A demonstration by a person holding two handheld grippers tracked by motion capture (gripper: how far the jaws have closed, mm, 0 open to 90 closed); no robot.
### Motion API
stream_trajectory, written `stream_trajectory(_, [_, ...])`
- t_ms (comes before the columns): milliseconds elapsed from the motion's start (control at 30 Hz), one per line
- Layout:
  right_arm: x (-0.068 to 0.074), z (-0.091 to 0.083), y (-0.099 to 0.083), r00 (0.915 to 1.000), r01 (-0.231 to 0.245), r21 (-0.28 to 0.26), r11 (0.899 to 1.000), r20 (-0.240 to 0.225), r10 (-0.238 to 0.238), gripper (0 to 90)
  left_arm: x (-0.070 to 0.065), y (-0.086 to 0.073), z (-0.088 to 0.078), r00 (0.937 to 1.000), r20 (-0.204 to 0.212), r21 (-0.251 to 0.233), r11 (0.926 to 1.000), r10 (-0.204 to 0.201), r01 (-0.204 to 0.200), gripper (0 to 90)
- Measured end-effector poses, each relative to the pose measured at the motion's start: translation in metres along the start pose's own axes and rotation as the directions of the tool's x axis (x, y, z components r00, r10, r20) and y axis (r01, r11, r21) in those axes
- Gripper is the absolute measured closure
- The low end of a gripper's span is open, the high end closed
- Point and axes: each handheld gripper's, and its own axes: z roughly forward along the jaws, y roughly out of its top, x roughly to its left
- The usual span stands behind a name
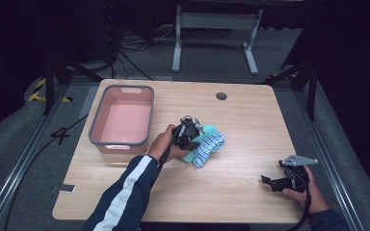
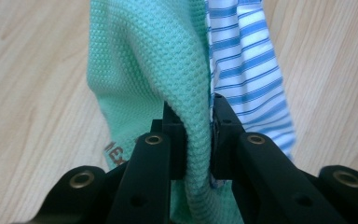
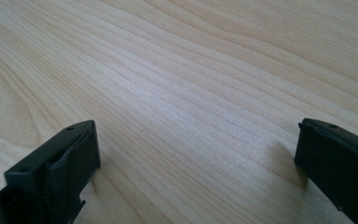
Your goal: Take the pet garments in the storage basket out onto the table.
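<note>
A green waffle-knit cloth (image 2: 144, 74), printed with partly hidden letters "MEX", and a blue-striped cloth (image 2: 251, 65) are clamped together mid-counter (image 1: 241, 125) by the left gripper (image 2: 198, 126), beside a pink bin (image 1: 123, 120), while the right gripper (image 3: 196, 154) is held wide apart, nothing in it.

Right gripper (image 3: 196, 154) fingers (image 3: 60, 163) wide apart over wooden table (image 3: 191, 70)

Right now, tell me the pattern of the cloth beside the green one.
Blue and white stripes on the striped cloth, clearest in the left gripper view, next to the green cloth.
</note>
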Motion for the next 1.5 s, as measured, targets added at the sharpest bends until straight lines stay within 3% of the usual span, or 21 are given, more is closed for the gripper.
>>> stream_trajectory(167, [0.000, 0.000, 0.000, 1.0000, 0.000, 0.000, 1.000, 0.000, 0.000, 0.4, -0.004, -0.001, 0.007, 0.9999, 0.005, 0.013, 0.9999, 0.010, -0.010, 72.6])
stream_trajectory(267, [0.000, 0.000, 0.000, 1.0000, 0.001, 0.000, 1.000, -0.001, -0.001, 0.4, -0.005, -0.004, 0.008, 0.9999, 0.008, -0.003, 0.9999, -0.011, 0.011, 63.9])
stream_trajectory(333, [0.000, 0.000, 0.000, 1.0000, 0.001, -0.003, 1.000, -0.002, -0.001, 0.3, -0.004, -0.007, 0.007, 0.9990, 0.023, -0.055, 0.9977, -0.040, 0.041, 56.4])
stream_trajectory(500, [0.000, 0.000, 0.000, 1.0000, 0.001, -0.003, 1.000, -0.003, -0.001, 0.4, -0.006, -0.007, -0.005, 0.9987, 0.012, -0.104, 0.9934, -0.049, 0.050, 46.4])
stream_trajectory(767, [0.000, 0.000, 0.000, 1.0000, 0.001, -0.003, 1.000, -0.003, -0.001, 0.4, -0.010, -0.008, -0.023, 0.9995, 0.000, -0.162, 0.9863, -0.032, 0.031, 33.9])
stream_trajectory(967, [0.000, 0.000, 0.000, 1.0000, 0.001, -0.003, 1.000, -0.002, -0.001, 0.3, -0.015, -0.012, -0.041, 1.0000, 0.003, -0.196, 0.9805, -0.007, 0.008, 31.2])
stream_trajectory(1500, [0.000, 0.000, 0.000, 1.0000, 0.001, -0.003, 1.000, -0.003, -0.001, 0.4, -0.029, -0.031, -0.068, 0.9961, -0.048, -0.177, 0.9809, 0.074, -0.081, 23.3])
